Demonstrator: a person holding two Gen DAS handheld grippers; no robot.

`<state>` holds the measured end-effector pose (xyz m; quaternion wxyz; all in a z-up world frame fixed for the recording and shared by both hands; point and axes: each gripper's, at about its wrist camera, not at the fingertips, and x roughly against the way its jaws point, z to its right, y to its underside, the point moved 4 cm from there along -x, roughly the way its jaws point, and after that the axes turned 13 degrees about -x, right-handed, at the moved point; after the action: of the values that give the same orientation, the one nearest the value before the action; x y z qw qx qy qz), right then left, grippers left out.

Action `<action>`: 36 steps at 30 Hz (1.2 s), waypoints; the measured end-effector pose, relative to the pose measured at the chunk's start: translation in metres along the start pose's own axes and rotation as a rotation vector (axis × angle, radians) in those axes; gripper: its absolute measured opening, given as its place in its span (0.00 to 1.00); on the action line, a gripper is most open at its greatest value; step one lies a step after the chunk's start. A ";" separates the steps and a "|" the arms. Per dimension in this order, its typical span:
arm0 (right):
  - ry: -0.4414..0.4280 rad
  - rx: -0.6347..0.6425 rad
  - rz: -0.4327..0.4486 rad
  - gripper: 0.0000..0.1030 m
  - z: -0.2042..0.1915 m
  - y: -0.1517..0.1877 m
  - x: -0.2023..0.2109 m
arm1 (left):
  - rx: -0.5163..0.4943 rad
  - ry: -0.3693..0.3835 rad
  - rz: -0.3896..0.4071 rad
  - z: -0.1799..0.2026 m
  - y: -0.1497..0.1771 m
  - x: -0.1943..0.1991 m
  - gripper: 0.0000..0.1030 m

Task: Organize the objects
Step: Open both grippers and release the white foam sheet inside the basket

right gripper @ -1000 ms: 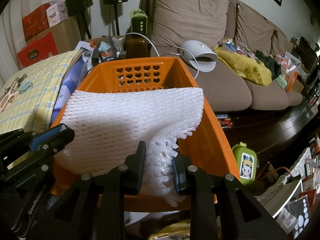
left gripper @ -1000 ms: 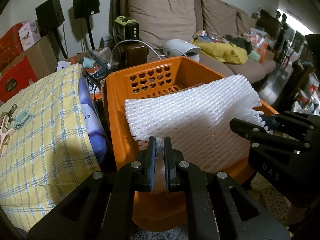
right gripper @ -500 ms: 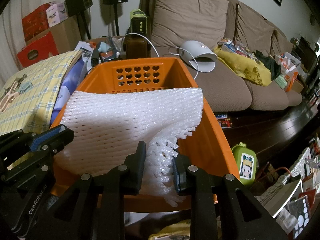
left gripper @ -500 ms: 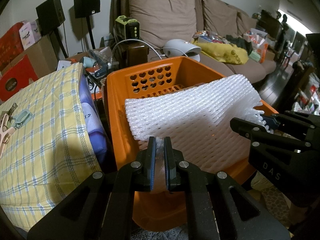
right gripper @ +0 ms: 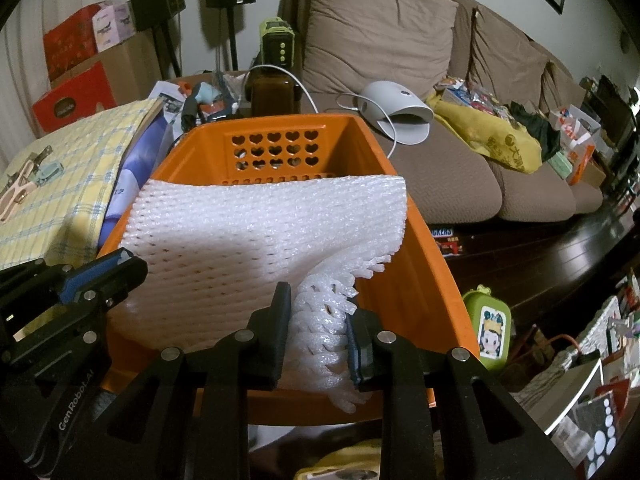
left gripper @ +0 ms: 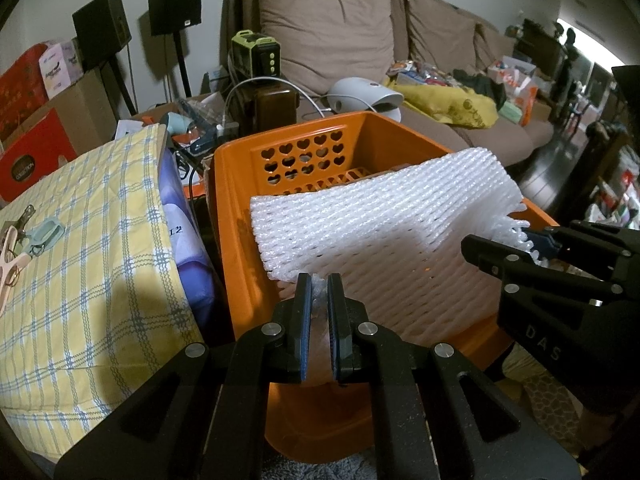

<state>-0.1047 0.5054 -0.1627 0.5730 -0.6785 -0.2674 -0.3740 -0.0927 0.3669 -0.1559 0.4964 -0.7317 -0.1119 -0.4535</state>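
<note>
- My left gripper (left gripper: 319, 280) is pinching the near corner of the white foam netting sheet (left gripper: 384, 236), jaws almost together.
- My right gripper (right gripper: 318, 300) is clamping the sheet's bunched, fringed edge.
- The sheet is lying spread across the open top of the orange basket (right gripper: 420, 248).
- A yellow plaid cloth (left gripper: 80, 248) is lying just left of the basket.

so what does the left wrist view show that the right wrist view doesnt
Only the left wrist view shows the left gripper pinching the foam net sheet's near edge. Only the right wrist view shows the green kids' case on the floor and the right gripper clamping the frilled corner. Both show the foam net sheet over the orange basket.
</note>
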 end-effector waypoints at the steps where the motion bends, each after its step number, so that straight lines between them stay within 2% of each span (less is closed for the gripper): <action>1: -0.001 -0.001 0.000 0.23 0.000 0.000 0.000 | 0.000 0.000 0.000 0.000 0.000 0.000 0.07; 17: 0.021 -0.004 0.008 0.32 0.003 -0.001 -0.001 | 0.009 -0.005 -0.011 -0.001 0.001 0.000 0.09; 19: 0.022 -0.005 0.011 0.32 0.002 -0.002 -0.001 | 0.016 -0.008 -0.014 -0.002 0.001 0.001 0.15; 21: 0.028 -0.005 0.015 0.33 0.003 -0.002 -0.001 | 0.027 -0.013 -0.017 -0.004 0.001 0.002 0.27; 22: 0.031 -0.006 0.018 0.35 0.002 -0.002 -0.001 | 0.033 -0.019 -0.018 -0.006 0.001 0.002 0.36; 23: 0.033 -0.008 0.020 0.38 0.003 -0.002 -0.001 | 0.039 -0.025 -0.015 -0.007 0.001 0.004 0.40; 27: 0.042 -0.013 0.032 0.44 0.004 -0.004 0.001 | 0.042 -0.033 -0.024 -0.011 0.000 0.005 0.47; 31: 0.071 -0.006 0.036 0.61 0.003 -0.003 0.001 | 0.060 -0.040 -0.019 -0.016 -0.002 0.007 0.55; 36: 0.084 -0.020 0.067 0.71 0.005 -0.008 0.005 | 0.075 -0.050 -0.023 -0.022 -0.003 0.010 0.56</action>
<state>-0.1067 0.5114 -0.1545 0.5891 -0.6764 -0.2164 -0.3855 -0.1009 0.3475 -0.1443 0.5152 -0.7224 -0.1498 -0.4363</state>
